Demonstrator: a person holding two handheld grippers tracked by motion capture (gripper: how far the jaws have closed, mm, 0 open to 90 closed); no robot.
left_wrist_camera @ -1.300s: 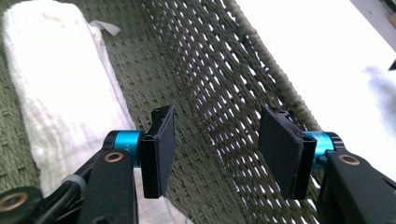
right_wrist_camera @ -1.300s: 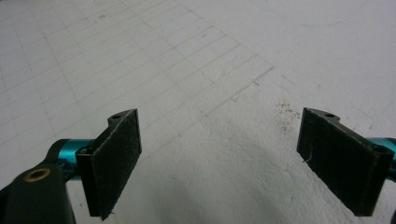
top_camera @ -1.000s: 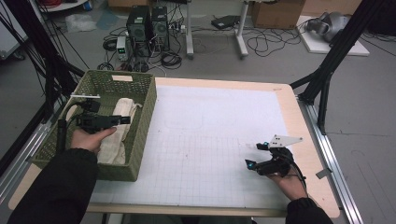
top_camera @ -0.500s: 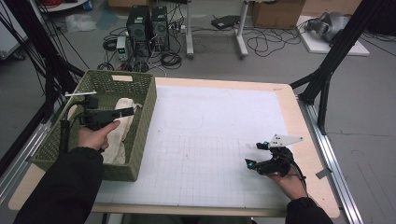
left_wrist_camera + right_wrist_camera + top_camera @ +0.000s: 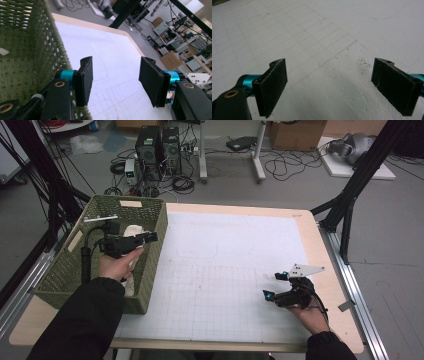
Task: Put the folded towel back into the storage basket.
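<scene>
A green woven basket point(image 5: 150, 270) stands at the table's left with a white cloth point(image 5: 132, 231) lying inside. My left gripper point(image 5: 151, 237) hovers above the basket's right wall and points toward the white gridded mat point(image 5: 225, 265). In the left gripper view its jaws point(image 5: 115, 67) stand apart with nothing between them, the basket wall point(image 5: 32, 50) at their left. My right gripper point(image 5: 273, 285) rests low over the mat near the front right. Its pads point(image 5: 330, 65) are wide apart and only the mat point(image 5: 324, 30) lies between them.
Bare wooden table edge point(image 5: 330, 270) borders the mat on the right. Black frame posts point(image 5: 350, 185) rise at the right and left. Computer towers point(image 5: 157, 145) and cables sit on the floor beyond the table.
My left gripper has lifted a little from over the cloth and shifted right toward the basket's right wall. The right gripper has stayed where it was.
</scene>
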